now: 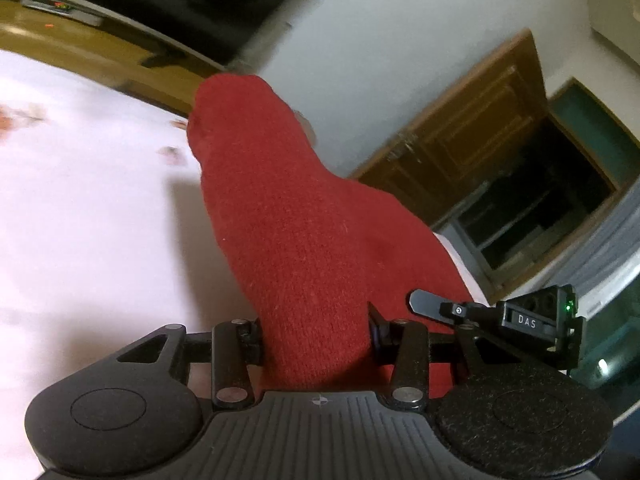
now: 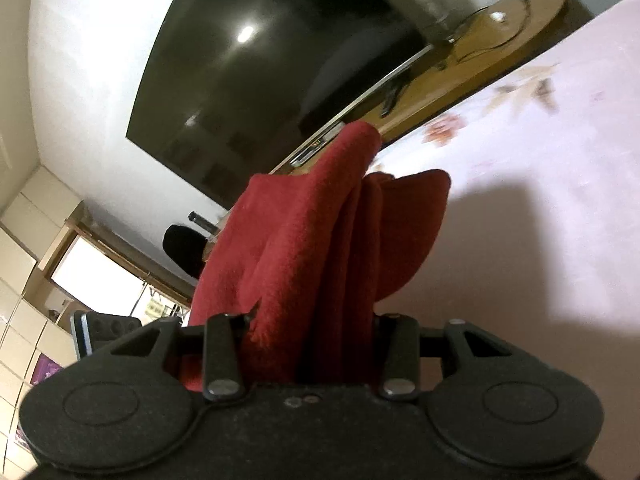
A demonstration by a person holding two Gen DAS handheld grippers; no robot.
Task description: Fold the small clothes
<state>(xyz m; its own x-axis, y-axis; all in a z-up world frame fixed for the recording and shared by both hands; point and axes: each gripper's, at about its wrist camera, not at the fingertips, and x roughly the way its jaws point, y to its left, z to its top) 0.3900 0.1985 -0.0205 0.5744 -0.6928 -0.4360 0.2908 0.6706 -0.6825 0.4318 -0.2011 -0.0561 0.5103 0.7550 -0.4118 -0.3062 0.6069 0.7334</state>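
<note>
A red knitted garment point(image 1: 296, 220) fills the middle of the left wrist view. My left gripper point(image 1: 316, 336) is shut on it, and the cloth hides the fingertips. The same red garment point(image 2: 320, 240) hangs bunched in folds in the right wrist view, where my right gripper point(image 2: 312, 336) is shut on it too. Both grippers hold it lifted above the pale pink bedsheet point(image 1: 88, 220), which also shows in the right wrist view point(image 2: 540, 200). The other gripper's black body point(image 1: 532, 316) shows at the right of the left wrist view.
A wooden TV stand point(image 2: 492, 52) carries a large dark TV point(image 2: 272, 64) beyond the bed's far edge. A brown wooden door point(image 1: 472, 136) and a dark doorway point(image 1: 560, 192) are on the right. White cabinets point(image 2: 24, 280) line the left wall.
</note>
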